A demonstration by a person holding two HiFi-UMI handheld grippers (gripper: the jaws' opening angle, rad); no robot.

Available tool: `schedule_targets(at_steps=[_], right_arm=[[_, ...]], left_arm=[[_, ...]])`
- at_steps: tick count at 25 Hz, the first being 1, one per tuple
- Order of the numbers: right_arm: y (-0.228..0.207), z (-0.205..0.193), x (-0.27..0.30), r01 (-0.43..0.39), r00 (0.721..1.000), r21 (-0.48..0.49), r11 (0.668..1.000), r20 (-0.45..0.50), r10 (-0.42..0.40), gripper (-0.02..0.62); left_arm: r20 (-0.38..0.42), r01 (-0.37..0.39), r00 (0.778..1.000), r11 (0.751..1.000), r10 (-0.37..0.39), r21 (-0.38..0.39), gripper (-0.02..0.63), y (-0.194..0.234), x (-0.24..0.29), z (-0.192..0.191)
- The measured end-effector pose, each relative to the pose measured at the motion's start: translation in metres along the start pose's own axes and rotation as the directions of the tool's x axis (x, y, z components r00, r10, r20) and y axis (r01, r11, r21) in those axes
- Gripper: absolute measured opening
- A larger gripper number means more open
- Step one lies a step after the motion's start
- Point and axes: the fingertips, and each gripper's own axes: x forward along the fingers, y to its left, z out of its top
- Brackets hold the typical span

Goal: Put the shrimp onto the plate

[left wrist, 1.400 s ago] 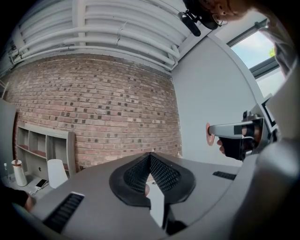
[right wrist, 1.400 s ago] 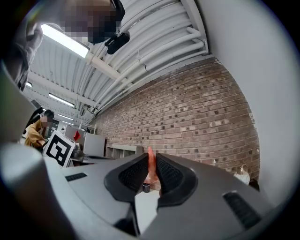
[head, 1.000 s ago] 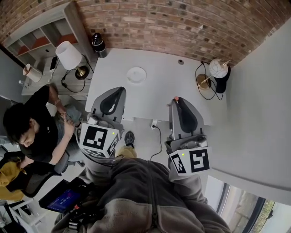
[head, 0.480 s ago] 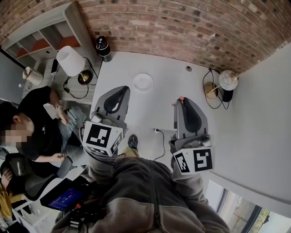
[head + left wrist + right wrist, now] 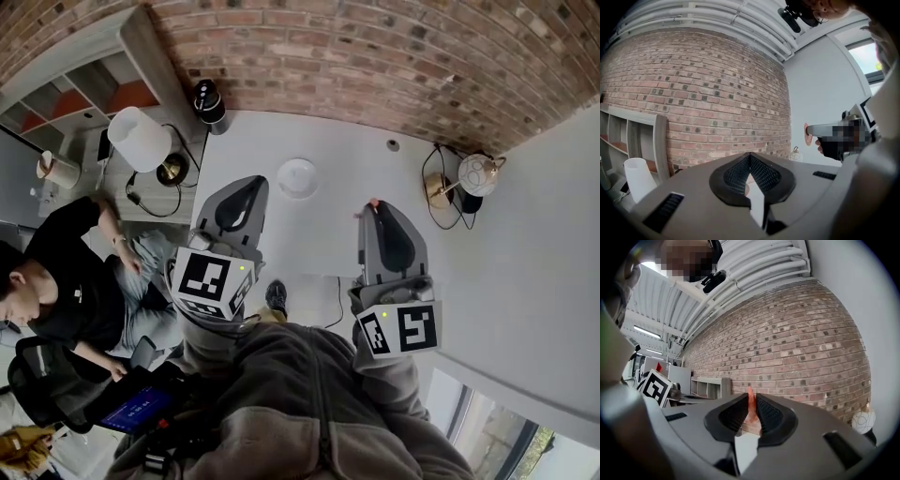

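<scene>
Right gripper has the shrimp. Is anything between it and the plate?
Nothing visible. The shrimp sits clamped in the right gripper, and only bare white table lies between it and the plate. The left gripper hangs off to the plate's left, outside that path.

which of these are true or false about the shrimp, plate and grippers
1. The right gripper is shut on the shrimp. True.
2. The shrimp lies on the plate. False: it is between the right gripper's jaws, and the plate looks bare.
3. The left gripper holds a second shrimp. False: its jaws are together with nothing between them.
4. The plate stands on the white table. True.
</scene>
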Motion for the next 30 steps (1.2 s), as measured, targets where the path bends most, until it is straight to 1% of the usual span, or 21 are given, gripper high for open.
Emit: schedule_targets(at_steps=[6,9,14,22,30], right_arm=[[-0.004,0.000,0.011,0.012,1.000,0.001,1.000,-0.006,-0.012,0.052],[-0.008,-0.002,0.015,0.007,1.000,0.004,1.000,-0.013,-0.007,0.052],[-0.020,-0.007,0.020,-0.019,0.999,0.026,0.999,-0.026,0.020,0.052],[-0.042,0.003,0.031,-0.089,0.996,0.040,0.995,0.012,0.089,0.052],[-0.055,0.005,0.045,-0.129,0.992,0.045,0.991,0.016,0.129,0.052]], left_arm=[[-0.006,0.015,1.000,1.000,-0.015,-0.004,0.005,0.006,0.013,0.002],[-0.015,0.011,1.000,1.000,-0.011,-0.010,0.005,0.005,0.018,-0.001],[-0.025,-0.033,0.999,0.999,0.032,-0.022,0.005,0.007,0.029,-0.002],[0.003,-0.102,0.995,0.995,0.102,0.018,0.005,0.002,0.038,0.020],[-0.005,-0.133,0.991,0.991,0.134,0.025,0.005,0.001,0.052,0.023]])
